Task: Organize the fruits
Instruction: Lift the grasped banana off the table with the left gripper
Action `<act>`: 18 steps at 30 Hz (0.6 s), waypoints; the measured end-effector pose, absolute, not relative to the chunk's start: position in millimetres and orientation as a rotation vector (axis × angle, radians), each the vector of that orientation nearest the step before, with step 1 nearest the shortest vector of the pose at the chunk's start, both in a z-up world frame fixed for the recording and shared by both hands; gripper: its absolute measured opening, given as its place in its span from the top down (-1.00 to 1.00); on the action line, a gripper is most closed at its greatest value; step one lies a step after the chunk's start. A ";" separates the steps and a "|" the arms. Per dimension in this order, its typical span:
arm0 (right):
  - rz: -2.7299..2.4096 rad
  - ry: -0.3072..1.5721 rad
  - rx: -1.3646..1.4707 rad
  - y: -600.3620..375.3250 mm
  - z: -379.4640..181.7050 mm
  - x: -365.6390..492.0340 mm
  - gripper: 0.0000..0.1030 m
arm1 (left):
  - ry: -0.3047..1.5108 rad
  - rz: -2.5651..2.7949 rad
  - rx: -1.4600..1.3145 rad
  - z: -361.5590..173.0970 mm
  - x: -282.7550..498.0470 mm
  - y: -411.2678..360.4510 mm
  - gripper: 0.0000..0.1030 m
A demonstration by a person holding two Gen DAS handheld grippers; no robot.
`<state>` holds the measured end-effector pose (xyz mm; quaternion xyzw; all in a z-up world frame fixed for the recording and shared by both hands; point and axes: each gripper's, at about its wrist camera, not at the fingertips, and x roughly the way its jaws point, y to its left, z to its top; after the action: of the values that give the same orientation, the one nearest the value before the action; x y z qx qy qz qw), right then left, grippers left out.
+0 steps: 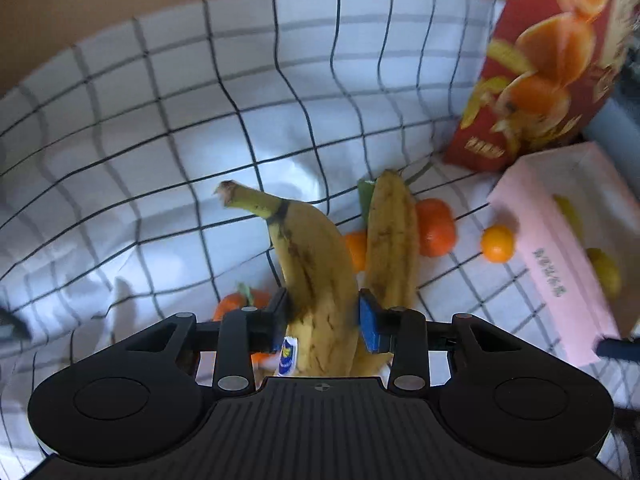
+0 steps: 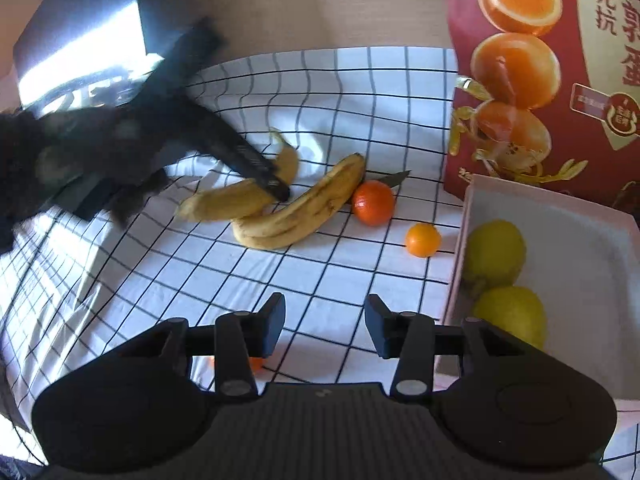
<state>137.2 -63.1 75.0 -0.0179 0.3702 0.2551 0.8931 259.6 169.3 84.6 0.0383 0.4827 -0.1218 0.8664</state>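
My left gripper [image 1: 322, 318] is shut on a spotted yellow banana [image 1: 316, 276] with a blue sticker, stem pointing up and away. The right wrist view shows this banana [image 2: 228, 202] under the left gripper's dark fingers [image 2: 260, 172], low over the checked cloth. A second banana [image 1: 392, 232] lies beside it, also in the right wrist view [image 2: 304, 210]. Oranges lie around: a large one [image 2: 373, 203], a small one [image 2: 423, 240], and others near the left gripper [image 1: 236, 304]. My right gripper [image 2: 325, 326] is open and empty above the cloth. A pink box [image 2: 580, 248] holds two yellow-green fruits [image 2: 494, 254].
A tall red carton printed with orange halves [image 2: 532, 68] stands behind the pink box. A beige wall [image 2: 320, 4] runs along the cloth's far edge. The checked cloth [image 2: 320, 92] is wrinkled. A dark object [image 2: 80, 20] sits at the far left.
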 end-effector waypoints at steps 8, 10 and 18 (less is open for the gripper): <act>0.576 0.757 -0.059 -48.4 76.4 145.2 0.15 | 0.882 -0.155 -0.096 91.1 176.2 209.9 0.20; 0.594 0.748 -0.087 -39.6 77.5 146.7 0.15 | 0.853 -0.120 -0.157 91.6 156.9 222.8 0.20; 0.673 0.679 -0.439 22.3 77.1 169.2 0.15 | 0.882 -0.100 -0.280 75.5 117.4 249.7 0.20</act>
<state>169.2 22.3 77.1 -0.2096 0.3241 0.3213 0.8648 117.4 249.7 75.5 -0.1350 0.4251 -0.0483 0.8937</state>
